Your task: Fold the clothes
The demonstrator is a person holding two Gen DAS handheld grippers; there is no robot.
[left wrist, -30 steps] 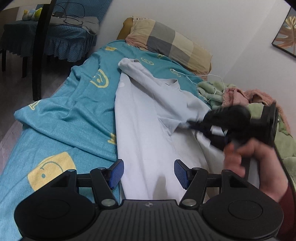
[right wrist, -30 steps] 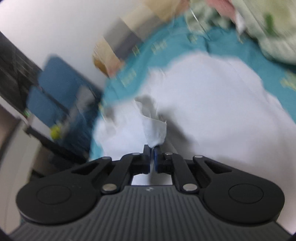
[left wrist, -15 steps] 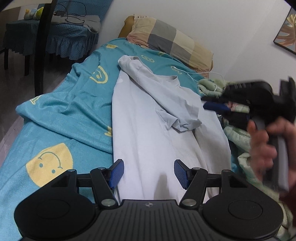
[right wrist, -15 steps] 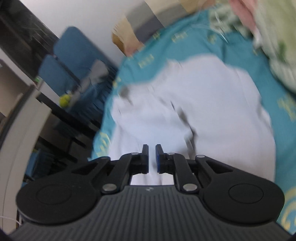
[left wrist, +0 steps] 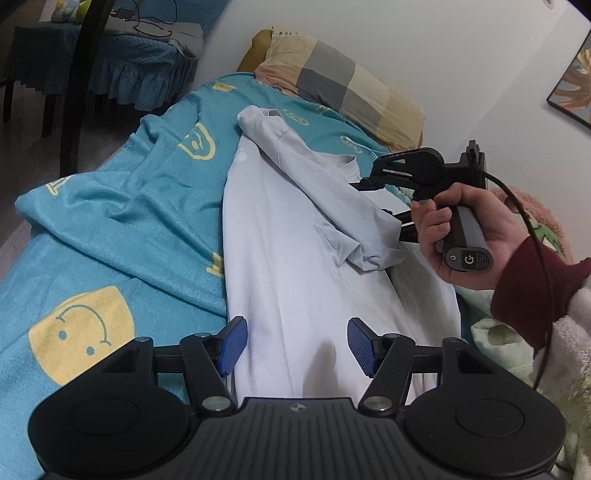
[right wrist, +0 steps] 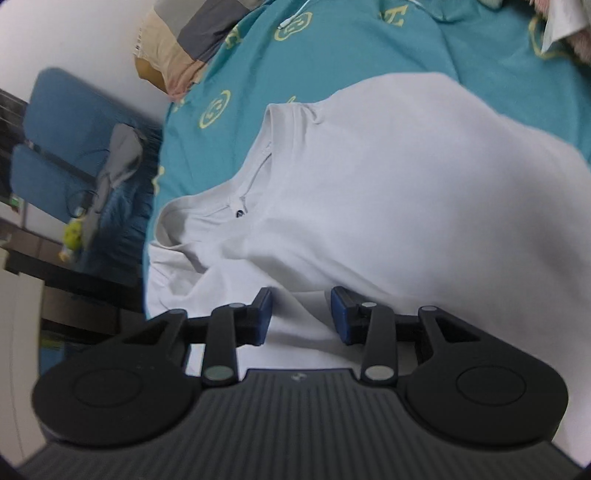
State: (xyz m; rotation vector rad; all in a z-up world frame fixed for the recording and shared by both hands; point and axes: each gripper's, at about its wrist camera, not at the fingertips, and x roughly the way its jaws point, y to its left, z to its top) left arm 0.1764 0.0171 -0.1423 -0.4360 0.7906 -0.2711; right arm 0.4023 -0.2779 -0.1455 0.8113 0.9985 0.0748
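Bed under a teal smiley-print sheet (left wrist: 122, 236) — white shirt (left wrist: 295, 280) spread along it, checked pillow (left wrist: 343, 85) at its head.

No words or numbers can be read. The butt of the right hand-held gripper's handle (left wrist: 468, 259) carries a white power symbol beside lines of print too small to read. The teal bed sheet (left wrist: 110, 236) is printed with yellow smiley faces (left wrist: 79, 334) and letter-like marks, one near the bed's far edge resembling an E (right wrist: 392, 15).
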